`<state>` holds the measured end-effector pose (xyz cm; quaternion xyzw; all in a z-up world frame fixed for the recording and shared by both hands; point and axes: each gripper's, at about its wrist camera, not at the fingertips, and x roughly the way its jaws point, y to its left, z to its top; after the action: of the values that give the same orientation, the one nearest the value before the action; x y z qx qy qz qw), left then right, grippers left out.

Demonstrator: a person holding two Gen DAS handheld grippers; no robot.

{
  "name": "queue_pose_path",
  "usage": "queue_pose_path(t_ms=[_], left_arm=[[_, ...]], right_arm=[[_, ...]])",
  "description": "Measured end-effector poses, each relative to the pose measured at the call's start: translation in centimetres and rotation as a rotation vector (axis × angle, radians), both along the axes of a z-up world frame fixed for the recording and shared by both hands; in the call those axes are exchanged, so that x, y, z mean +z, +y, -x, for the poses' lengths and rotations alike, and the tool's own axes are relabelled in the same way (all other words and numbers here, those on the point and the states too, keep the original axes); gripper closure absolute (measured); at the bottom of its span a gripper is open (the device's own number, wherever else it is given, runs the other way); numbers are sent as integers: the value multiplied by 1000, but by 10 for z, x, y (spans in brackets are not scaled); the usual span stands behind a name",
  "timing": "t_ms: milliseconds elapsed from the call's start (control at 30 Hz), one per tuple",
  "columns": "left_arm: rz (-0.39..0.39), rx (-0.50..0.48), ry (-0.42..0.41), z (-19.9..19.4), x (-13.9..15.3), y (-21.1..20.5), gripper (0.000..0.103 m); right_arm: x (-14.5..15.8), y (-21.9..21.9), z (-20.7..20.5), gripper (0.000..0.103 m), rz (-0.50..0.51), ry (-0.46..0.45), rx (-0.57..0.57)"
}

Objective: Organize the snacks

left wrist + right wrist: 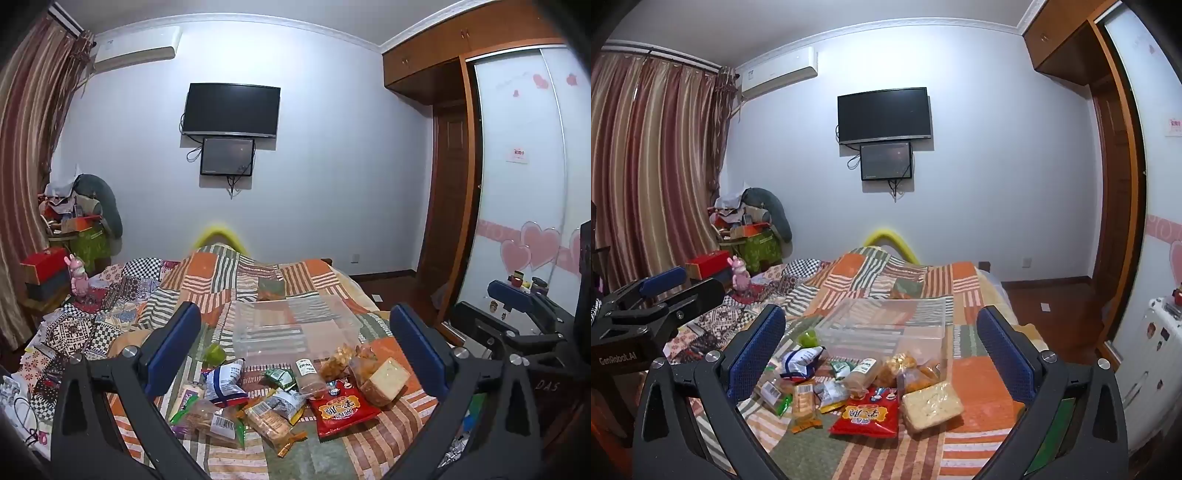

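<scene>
A pile of snack packets lies on the patchwork bedspread (236, 280). It includes a red packet (341, 408) (867, 413), a pale bread slice in clear wrap (386, 380) (931, 404), a blue-white bag (223, 382) (799, 362) and an orange cracker pack (269, 421) (803, 404). A clear plastic box (295, 328) (882, 325) stands empty just behind the pile. My left gripper (295, 350) is open above the pile, holding nothing. My right gripper (881, 354) is open above the pile, holding nothing. Each gripper shows at the edge of the other's view.
A pink toy (740, 277) and a red box (709, 264) sit at the bed's far left. Curtains (653, 166) hang on the left. A wardrobe (524, 184) stands right of the bed, with a white cabinet (1156, 350) beside it. A TV (884, 114) hangs on the far wall.
</scene>
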<state>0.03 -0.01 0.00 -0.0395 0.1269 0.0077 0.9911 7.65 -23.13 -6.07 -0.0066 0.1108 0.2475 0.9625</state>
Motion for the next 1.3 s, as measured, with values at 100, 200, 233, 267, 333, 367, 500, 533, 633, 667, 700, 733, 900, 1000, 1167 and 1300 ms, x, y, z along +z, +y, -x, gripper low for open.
queue_pose_path(t_ms=[100, 200, 233, 267, 333, 367, 500, 533, 633, 667, 700, 733, 900, 1000, 1167, 1300], left_arm=[[4, 10, 1, -2, 0, 1, 0], [6, 15, 0, -4, 7, 3, 0], [6, 15, 3, -5, 8, 4, 0], [6, 15, 5, -7, 9, 5, 0], [-9, 16, -17, 2, 1, 1, 0], [-11, 19, -19, 2, 2, 1, 0], [-12, 24, -25, 3, 1, 1, 0], [-12, 23, -25, 4, 1, 1, 0], [-14, 20, -24, 3, 0, 0, 0], [-15, 20, -25, 4, 0, 0, 0], [-15, 18, -26, 5, 1, 0, 0], [-16, 17, -26, 5, 1, 0, 0], [-21, 19, -30, 5, -1, -1, 0], [-20, 18, -29, 4, -2, -1, 0], [-18, 23, -27, 4, -3, -1, 0], [-16, 24, -26, 3, -4, -1, 0]], right_arm=[[0, 0, 0, 0, -1, 1, 0], [0, -1, 0, 0, -5, 1, 0], [0, -1, 0, 0, -4, -2, -1], [0, -1, 0, 0, -4, -5, -1], [-2, -2, 1, 0, -3, -9, -1], [0, 0, 1, 0, -3, -8, 0], [0, 2, 4, 0, -6, -14, -1], [1, -1, 2, 0, -14, -10, -4], [3, -1, 2, 0, -15, -8, -4], [3, -1, 2, 0, -16, -9, -4], [3, -1, 2, 0, -16, -9, -5], [3, -1, 2, 0, -15, -9, -4], [2, -1, 3, 0, -13, -16, -2], [2, 0, 3, 0, -13, -19, -2], [2, 0, 4, 0, -13, -19, -1], [3, 0, 3, 0, -13, -19, 0]])
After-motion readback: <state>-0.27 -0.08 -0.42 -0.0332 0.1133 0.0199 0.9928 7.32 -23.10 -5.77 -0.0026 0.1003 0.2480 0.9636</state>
